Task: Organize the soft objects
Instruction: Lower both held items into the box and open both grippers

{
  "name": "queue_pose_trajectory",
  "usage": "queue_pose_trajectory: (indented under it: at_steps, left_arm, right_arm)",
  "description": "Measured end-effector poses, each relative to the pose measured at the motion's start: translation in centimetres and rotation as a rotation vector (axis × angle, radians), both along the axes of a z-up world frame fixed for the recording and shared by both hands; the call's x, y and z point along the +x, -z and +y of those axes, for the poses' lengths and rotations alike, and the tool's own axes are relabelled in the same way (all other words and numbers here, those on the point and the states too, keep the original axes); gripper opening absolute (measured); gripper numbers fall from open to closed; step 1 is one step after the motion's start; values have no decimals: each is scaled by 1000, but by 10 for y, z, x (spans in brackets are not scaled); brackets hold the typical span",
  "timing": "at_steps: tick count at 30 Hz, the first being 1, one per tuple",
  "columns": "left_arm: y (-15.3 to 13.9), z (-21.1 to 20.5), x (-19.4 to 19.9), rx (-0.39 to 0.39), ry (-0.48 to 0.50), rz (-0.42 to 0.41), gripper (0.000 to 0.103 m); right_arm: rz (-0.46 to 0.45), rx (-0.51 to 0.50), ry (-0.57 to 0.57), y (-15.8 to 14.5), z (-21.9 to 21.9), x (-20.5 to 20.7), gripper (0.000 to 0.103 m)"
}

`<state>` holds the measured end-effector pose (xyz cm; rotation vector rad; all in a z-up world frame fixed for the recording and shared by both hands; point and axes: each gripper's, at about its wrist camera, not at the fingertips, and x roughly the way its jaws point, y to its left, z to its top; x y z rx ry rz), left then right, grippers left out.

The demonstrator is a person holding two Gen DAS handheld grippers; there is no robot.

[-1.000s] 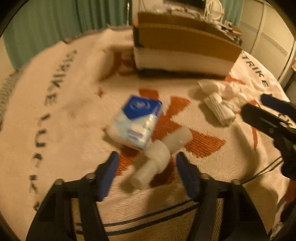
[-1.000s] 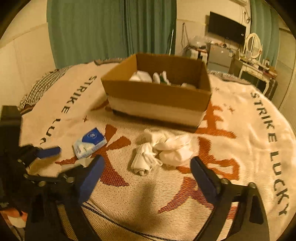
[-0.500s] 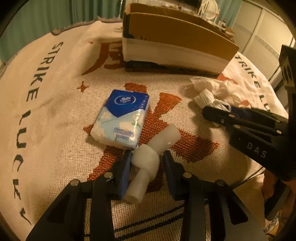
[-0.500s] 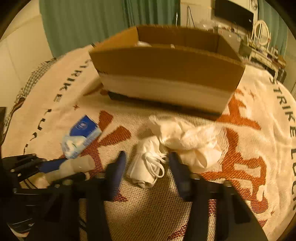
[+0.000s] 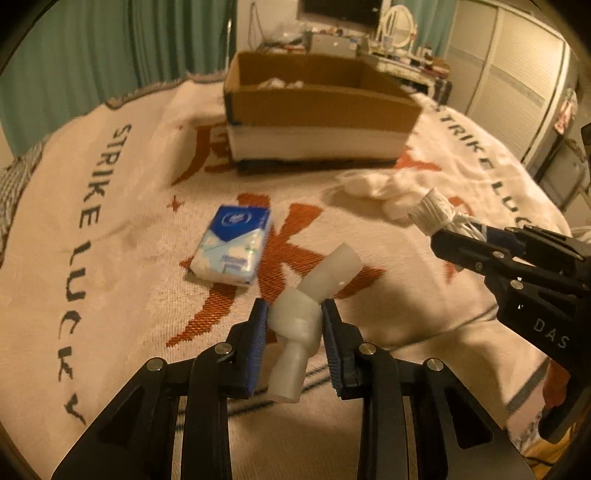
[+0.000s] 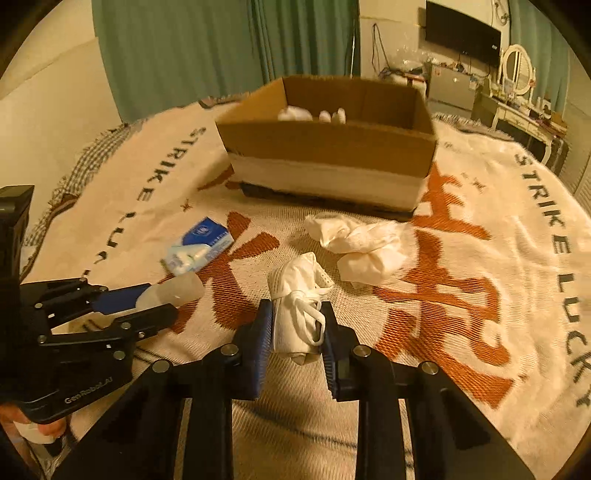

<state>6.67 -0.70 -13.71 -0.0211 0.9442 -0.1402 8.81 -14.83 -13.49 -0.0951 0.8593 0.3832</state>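
Green curtains (image 6: pixel 221 48) behind bed. Dark television (image 6: pixel 463 35) on far wall. Oval mirror (image 6: pixel 519 70) on cluttered dresser (image 6: pixel 524 118) at right. White wardrobe doors (image 5: pixel 513 74).

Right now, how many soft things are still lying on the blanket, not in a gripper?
2: the blue tissue pack on the left and the crumpled white cloth in front of the box. More may hide behind the box or grippers.
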Motion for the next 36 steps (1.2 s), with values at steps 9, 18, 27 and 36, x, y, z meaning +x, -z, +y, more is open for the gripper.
queue_pose_trajectory:
  at_steps: [9, 18, 27, 36]
  left_arm:
    - [-49, -9, -33, -6, 0, -113, 28]
    - [-102, -2, -28, -7, -9, -244, 28]
    - [-146, 0, 35, 15, 2, -370, 28]
    - [-132, 9, 154, -2, -32, -368, 28]
  right_arm:
    - [-122, 27, 40, -62, -26, -45, 24]
    - [-257, 18, 47, -119, -45, -56, 24]
    - [-354, 12, 21, -175, -41, 8, 24]
    - [-327, 67, 17, -171, -26, 123, 24]
